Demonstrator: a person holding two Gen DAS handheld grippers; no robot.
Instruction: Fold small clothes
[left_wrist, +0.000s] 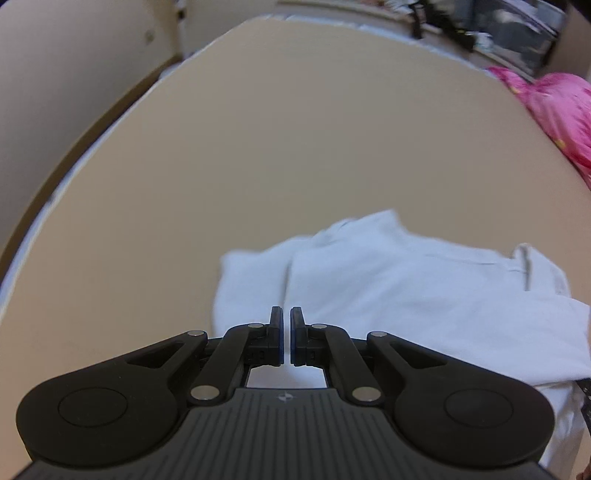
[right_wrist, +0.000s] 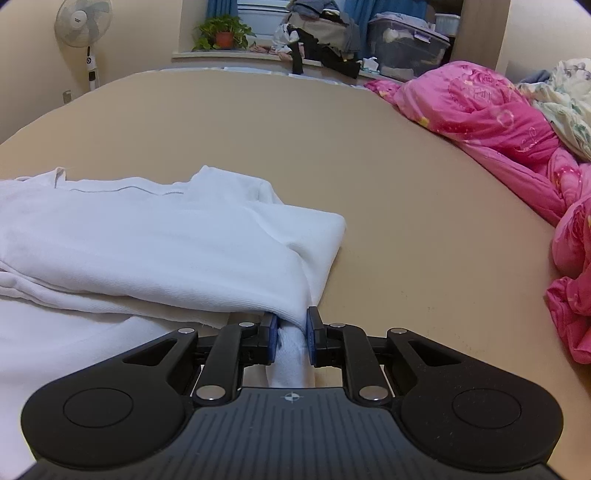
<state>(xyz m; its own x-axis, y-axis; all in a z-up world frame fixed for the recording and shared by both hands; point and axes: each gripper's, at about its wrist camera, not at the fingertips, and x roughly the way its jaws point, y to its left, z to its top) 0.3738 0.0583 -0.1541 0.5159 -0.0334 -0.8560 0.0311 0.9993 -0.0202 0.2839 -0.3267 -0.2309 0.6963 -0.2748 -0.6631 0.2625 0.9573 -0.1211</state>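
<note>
Right gripper (right_wrist: 291, 325) clamps a fold of the white knit cotton garment (right_wrist: 147, 240), which stretches toward ten o'clock; left gripper (left_wrist: 287, 325), nearly closed, grips nothing.

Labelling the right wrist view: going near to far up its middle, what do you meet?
Right tongs pinching the white garment → bare tan bed surface → cluttered window ledge with the potted plant.

Tan flat surface (right_wrist: 369, 155), probably bed or mattress board, fills both views. White garment (right_wrist: 155, 236) lies on near part, partly folded. Pink quilt (right_wrist: 491, 122) bunched along right edge; pale floral bedding (right_wrist: 565, 107) just behind quilt.
</note>
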